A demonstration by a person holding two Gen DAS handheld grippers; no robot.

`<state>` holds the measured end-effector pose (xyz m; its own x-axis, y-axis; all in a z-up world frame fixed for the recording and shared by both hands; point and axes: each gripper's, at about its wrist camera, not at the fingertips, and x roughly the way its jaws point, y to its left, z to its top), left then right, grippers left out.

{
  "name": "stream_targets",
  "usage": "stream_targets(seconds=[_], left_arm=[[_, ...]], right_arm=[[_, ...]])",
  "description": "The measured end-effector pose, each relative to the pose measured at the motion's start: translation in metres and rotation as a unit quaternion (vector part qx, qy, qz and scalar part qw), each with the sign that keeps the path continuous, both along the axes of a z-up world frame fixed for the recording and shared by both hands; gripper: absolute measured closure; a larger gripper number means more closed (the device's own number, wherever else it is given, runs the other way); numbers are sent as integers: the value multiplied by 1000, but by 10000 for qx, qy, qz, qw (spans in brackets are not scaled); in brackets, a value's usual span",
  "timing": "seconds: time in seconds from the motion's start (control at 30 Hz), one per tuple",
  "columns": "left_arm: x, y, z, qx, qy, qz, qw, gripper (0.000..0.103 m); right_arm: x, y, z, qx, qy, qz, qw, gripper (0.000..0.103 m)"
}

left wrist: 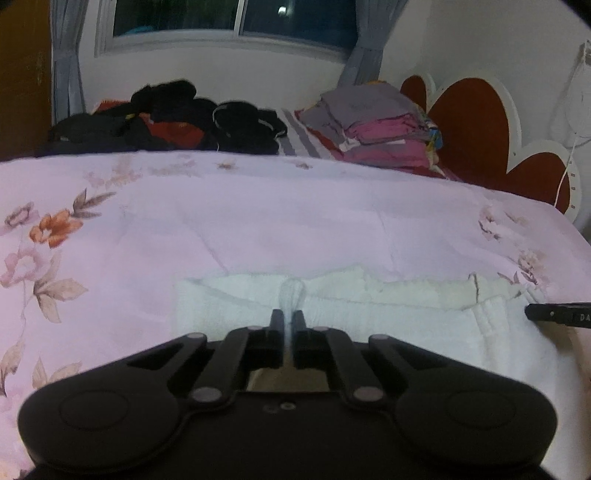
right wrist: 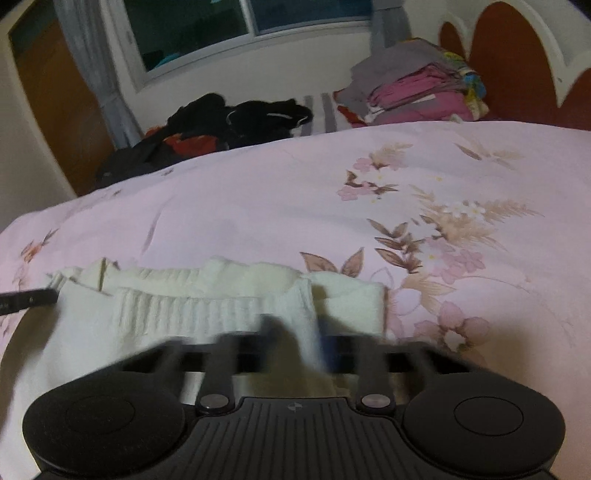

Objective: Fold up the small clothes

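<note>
One white garment, one folded stack, perhaps one dark heap

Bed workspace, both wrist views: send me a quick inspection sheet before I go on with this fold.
Surface: pink floral bedspread, a few soft creases.
Job's things: white knit garment lying near both grippers, ribbed band showing, part lifted.
Clutter: dark clothes pile at the far edge; folded stack of grey and pink items beside it.
Grippers: left gripper shut on a pinch of the white knit garment; right gripper motion-blurred, fabric running between its fingers, closure unclear.
Cables: white cord hanging by the headboard.
Surroundings: window with grey curtains, red and white headboard, wooden door at left.
</note>
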<state>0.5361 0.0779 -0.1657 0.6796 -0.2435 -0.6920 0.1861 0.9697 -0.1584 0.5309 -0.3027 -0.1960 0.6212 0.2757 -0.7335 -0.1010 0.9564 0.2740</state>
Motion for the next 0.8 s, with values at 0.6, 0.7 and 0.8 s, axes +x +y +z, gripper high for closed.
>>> stream_targets(seconds=[0.6,0.7,0.8], left_arm=[[-3,3,-13,390,-313,594,9970,99],[-3,1,-9,491,-266,565,9968,90],[-6,1,-4,417,-202,647,9968,76]], right_arm=[[10,2,-8,-403,-201,-516,9977,99],[7,1,-2,-454,-239,-534,9973,98],[2,-1,6,-403,-322,-651,9965,96]])
